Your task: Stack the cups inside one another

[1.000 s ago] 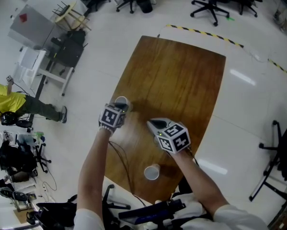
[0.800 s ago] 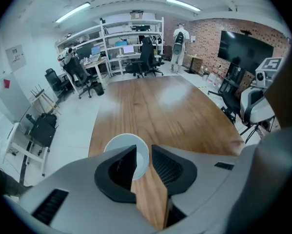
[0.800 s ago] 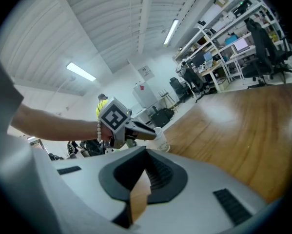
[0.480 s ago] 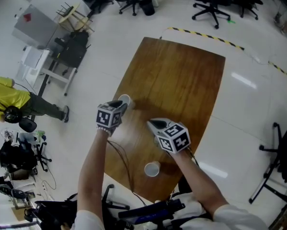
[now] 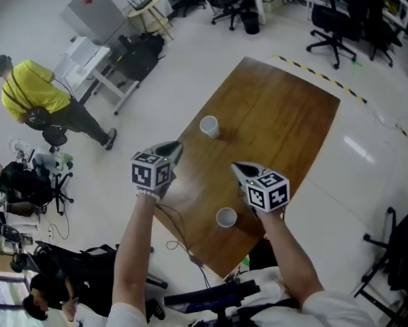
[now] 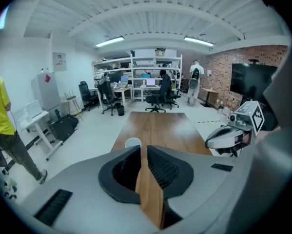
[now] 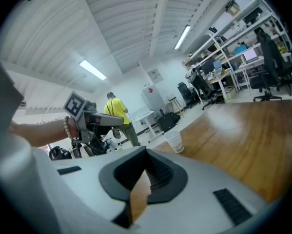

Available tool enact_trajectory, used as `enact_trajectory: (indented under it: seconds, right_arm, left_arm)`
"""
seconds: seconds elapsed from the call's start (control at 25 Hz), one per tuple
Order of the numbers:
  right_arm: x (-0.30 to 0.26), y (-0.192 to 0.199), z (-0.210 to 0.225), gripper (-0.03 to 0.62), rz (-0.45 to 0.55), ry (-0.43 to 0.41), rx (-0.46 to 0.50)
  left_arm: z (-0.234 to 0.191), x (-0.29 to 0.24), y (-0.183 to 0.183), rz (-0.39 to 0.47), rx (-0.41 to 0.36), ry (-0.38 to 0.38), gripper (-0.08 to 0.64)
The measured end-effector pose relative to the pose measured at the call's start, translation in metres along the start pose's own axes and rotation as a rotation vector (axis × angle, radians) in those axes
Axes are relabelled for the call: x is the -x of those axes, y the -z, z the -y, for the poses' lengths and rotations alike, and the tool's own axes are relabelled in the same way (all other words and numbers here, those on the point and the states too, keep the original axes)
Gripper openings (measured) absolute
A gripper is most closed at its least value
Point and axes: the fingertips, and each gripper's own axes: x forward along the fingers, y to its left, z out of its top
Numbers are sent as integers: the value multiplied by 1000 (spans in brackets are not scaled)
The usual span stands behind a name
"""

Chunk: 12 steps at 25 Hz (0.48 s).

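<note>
Risks, near to far:
- near cup [image 5: 225, 217] stands upright close to the table's near edge, just beside the right gripper [image 5: 243, 171]. A sideways brush from that gripper likely tips it or sends it off the edge.
- right gripper: fingers pressed together at the tips, nothing between them. If it goes in like that it rams the cup wall instead of straddling it, so it needs to spread first.
- left gripper [image 5: 169, 150]: jaws have just been closing and are now a narrow slit, empty, with only table showing through. Same issue: too narrow to take a rim.
- far cup [image 5: 208, 126] stands upright near the table's [image 5: 285, 114] left edge, apart from the left gripper and well apart from the near cup. It looks thin-walled: a hard squeeze probably crushes it, and a tilted carry jams the nesting.

Counts: 2 cups, both single and none stacked yet; 2 grippers; 1 table.
</note>
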Motion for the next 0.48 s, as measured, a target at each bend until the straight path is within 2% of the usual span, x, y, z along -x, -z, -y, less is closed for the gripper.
enact_trajectory:
  seconds: [0.16,0.48]
  right_arm:
    - [20,4,-36,3,18,-5,33]
    - [56,31,-106,3,17,-12,86]
  left_arm:
    - [12,60,25,105,107,-20,44]
    - [65,145,100,245,267,-3,44]
